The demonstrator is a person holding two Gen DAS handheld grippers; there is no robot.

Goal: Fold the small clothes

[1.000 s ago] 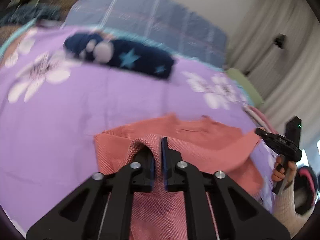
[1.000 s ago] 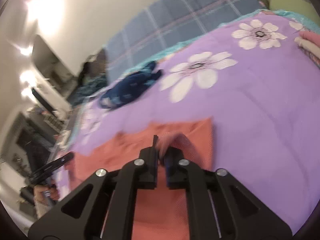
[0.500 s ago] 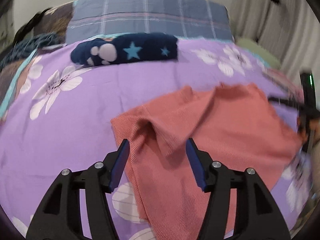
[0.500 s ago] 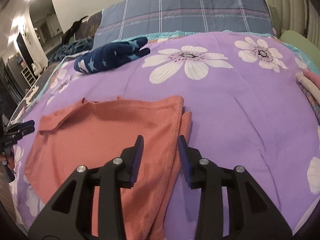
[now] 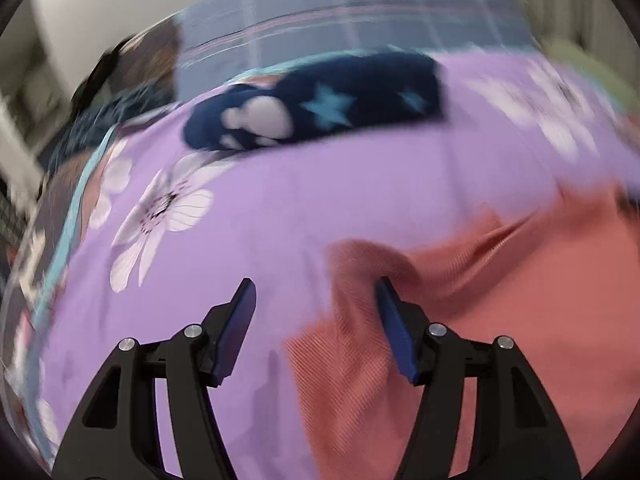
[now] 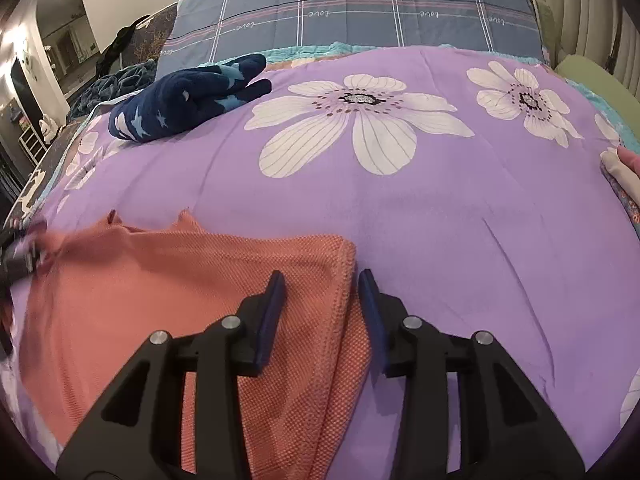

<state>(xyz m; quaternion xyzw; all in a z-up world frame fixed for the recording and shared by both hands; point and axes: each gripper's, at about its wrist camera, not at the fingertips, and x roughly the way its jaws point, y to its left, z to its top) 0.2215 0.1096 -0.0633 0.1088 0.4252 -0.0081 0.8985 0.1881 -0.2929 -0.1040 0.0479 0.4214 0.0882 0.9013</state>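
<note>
While the left gripper (image 5: 314, 294) is hanging low over the bed with its two blue pads wide apart and nothing between them, the coral knit top (image 5: 472, 320) is lying flat on the purple flowered bedsheet (image 5: 288, 200). In the left wrist view, which is blurry, the top is filling the space from 3 o'clock to 5 o'clock. Its bumpy near edge is touching the inside of the right-hand pad (image 5: 394, 330), while the left-hand pad is sitting over bare sheet.

In the right wrist view the right gripper (image 6: 322, 298) is also standing open and is gripping nothing. The folded side edge of the coral knit top (image 6: 168, 292) is running right between its pads. The left-hand pad (image 6: 270, 316) is sitting over the cloth and the right-hand pad is sitting over the purple flowered bedsheet (image 6: 460, 240). The top is spreading from the middle out toward 9 o'clock. At its far corner, near 9 o'clock, a dark blurry thing is showing, and I cannot tell what it is.

Farther back, a big white flower print (image 6: 360, 120) is showing on the sheet at 12 o'clock. A navy blue fuzzy garment with light blue stars (image 6: 188, 98) is lying well apart from the top at 11 o'clock. In the left wrist view the same garment (image 5: 320, 108) is sitting at 12 o'clock. Behind it all, a blue plaid quilt (image 6: 352, 4) is lying across the head of the bed.
</note>
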